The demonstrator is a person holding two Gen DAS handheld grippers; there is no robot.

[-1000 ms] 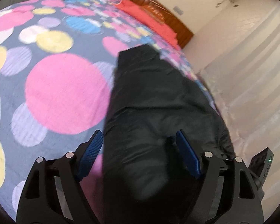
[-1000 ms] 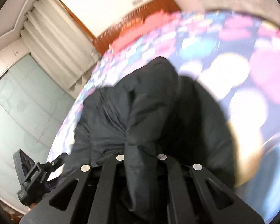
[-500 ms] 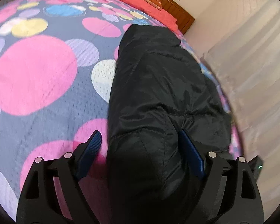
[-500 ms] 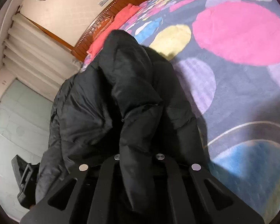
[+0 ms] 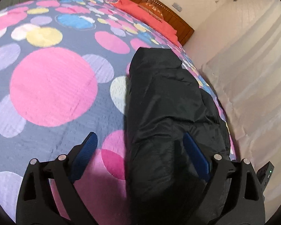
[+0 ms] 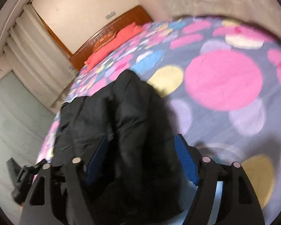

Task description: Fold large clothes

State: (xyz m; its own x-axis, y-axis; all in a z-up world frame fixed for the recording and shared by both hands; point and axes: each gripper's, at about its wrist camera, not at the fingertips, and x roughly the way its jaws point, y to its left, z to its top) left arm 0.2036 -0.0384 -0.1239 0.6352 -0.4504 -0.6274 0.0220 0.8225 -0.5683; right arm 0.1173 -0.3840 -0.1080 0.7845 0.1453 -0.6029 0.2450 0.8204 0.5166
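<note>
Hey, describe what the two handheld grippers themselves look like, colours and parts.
Both match. The left gripper has a black plastic frame with triangular cut-outs, round silver pivot pins, and two flat fingers faced with ribbed blue pads. The right gripper has the same black frame, silver pins and blue pads. No cables, markings, hands or sleeves show.

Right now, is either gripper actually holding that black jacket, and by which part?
Neither holds it. Both the left gripper and right gripper are opening, with folds of the black jacket still between their jaws on the bed.
</note>
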